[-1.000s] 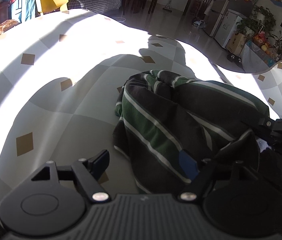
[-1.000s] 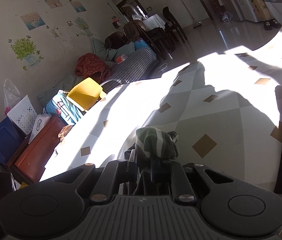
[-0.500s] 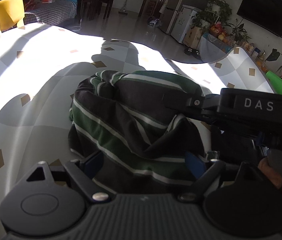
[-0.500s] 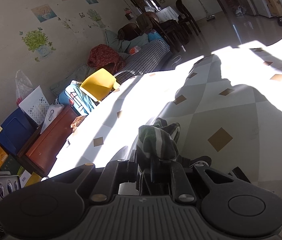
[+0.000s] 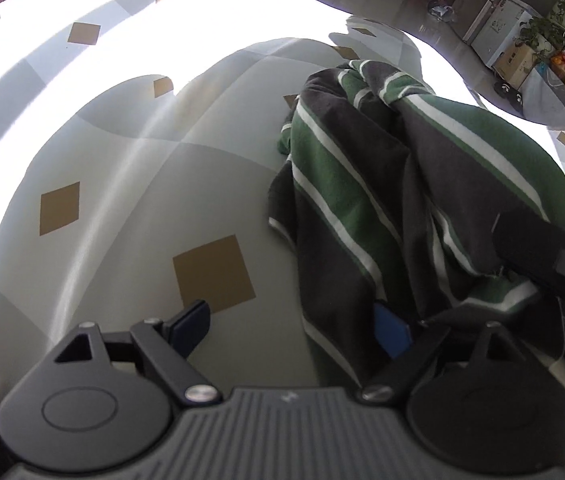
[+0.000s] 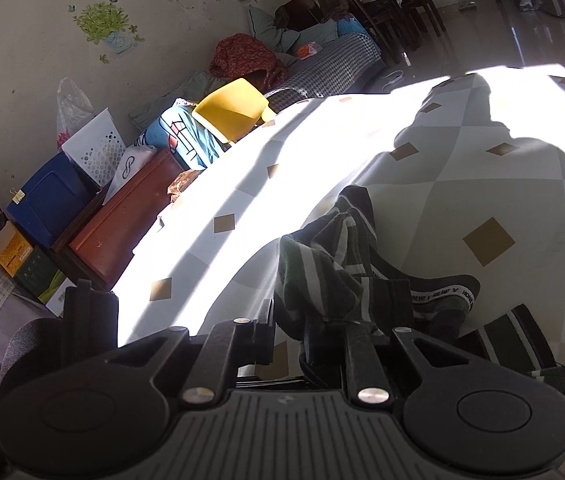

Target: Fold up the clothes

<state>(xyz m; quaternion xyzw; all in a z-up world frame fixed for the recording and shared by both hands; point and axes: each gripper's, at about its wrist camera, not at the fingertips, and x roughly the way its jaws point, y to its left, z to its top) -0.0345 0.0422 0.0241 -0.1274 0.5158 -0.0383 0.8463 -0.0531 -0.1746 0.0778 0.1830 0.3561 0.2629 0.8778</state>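
1. While the left gripper (image 5: 290, 326) hung over the tablecloth (image 5: 130, 184), we saw its jaws spread wide; they had just been opening then easing back a little
2. We noted the left finger (image 5: 190, 322) over bare cloth and the blue pad of the other finger (image 5: 390, 330) tucked against the striped garment (image 5: 366, 184), nothing pinched between them
3. We found the striped garment, green, dark grey and white, lying bunched on the right part of the tablecloth in the left wrist view, half in shadow
4. We saw the right gripper (image 6: 308, 338) nearly closed, clamped on a bunched fold of that garment (image 6: 322, 264), which stood up just ahead of the fingers
5. We spotted its black arm (image 5: 542, 252) at the right edge of the left wrist view, lying on the garment
6. We logged a waistband with white lettering (image 6: 442, 292) just right of the held fold
7. Beyond the table edge we saw a yellow chair (image 6: 234, 108) and a blue box (image 6: 48, 200)
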